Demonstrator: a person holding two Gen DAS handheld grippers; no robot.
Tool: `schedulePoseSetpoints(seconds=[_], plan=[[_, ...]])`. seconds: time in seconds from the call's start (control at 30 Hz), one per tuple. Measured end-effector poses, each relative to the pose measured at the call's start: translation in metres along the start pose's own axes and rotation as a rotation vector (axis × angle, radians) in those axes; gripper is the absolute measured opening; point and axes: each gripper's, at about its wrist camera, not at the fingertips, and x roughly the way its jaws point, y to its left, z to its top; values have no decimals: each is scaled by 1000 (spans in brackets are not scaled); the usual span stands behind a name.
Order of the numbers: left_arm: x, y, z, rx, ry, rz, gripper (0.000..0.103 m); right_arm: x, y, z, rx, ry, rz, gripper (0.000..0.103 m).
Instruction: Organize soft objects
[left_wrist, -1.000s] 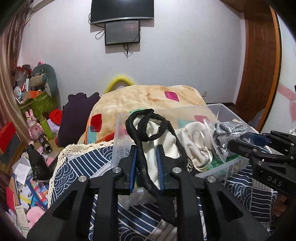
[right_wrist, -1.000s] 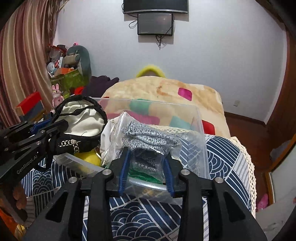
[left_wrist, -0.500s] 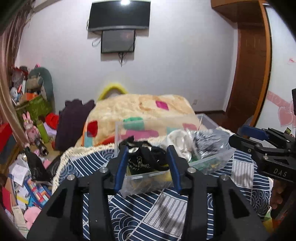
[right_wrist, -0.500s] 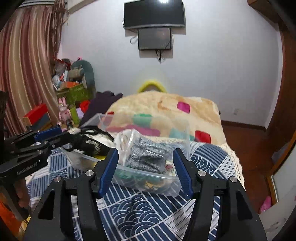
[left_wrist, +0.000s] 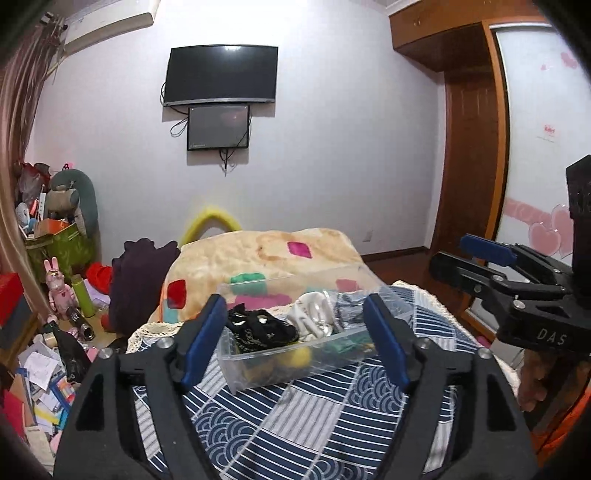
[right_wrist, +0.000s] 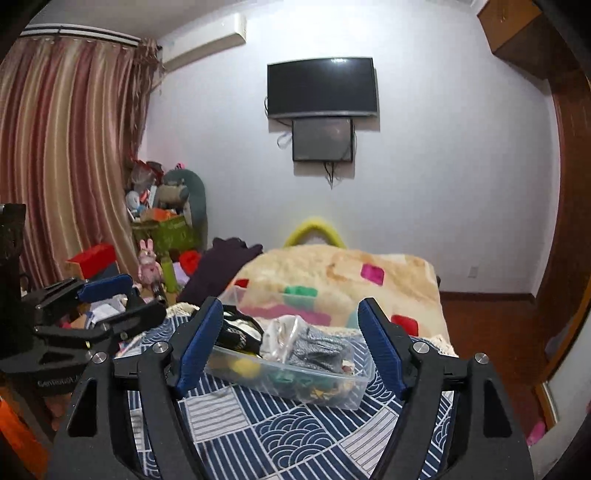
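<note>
A clear plastic bin (left_wrist: 295, 363) sits on the blue patterned bedspread (left_wrist: 295, 417). In it lie a black strappy item (left_wrist: 258, 330), a white cloth piece (left_wrist: 312, 319) and a plastic bag of grey knit (left_wrist: 351, 314). The bin (right_wrist: 295, 380) also shows in the right wrist view, with the bagged grey knit (right_wrist: 314, 349) on top. My left gripper (left_wrist: 293, 341) is open and empty, held back from the bin. My right gripper (right_wrist: 288, 345) is open and empty too, and appears at the right of the left wrist view (left_wrist: 491, 266).
A beige blanket with coloured patches (left_wrist: 266, 258) lies behind the bin. Toys, boxes and papers (left_wrist: 48, 314) clutter the floor at left. A TV (left_wrist: 221, 75) hangs on the far wall. A wooden door (left_wrist: 469, 166) stands at right. The left gripper shows at left in the right wrist view (right_wrist: 85, 306).
Both grippers let go of their items into the bin, opened wide, and pulled back and up away from it.
</note>
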Motion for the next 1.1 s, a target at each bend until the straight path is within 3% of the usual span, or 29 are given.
schedulePoseSetpoints(seconds=[0.13,0.27,1.1], plan=[[-14,-4,-2,-15,-30,-8,95,-7,2,1,7,-31,13,82],[-26,-6,-5,-13,-75,30,101,-10,1,-1,10,-43,11,84],[-33,-3,-16,-48,-94,23,102,-13,1,-19,19,-34,8,86]])
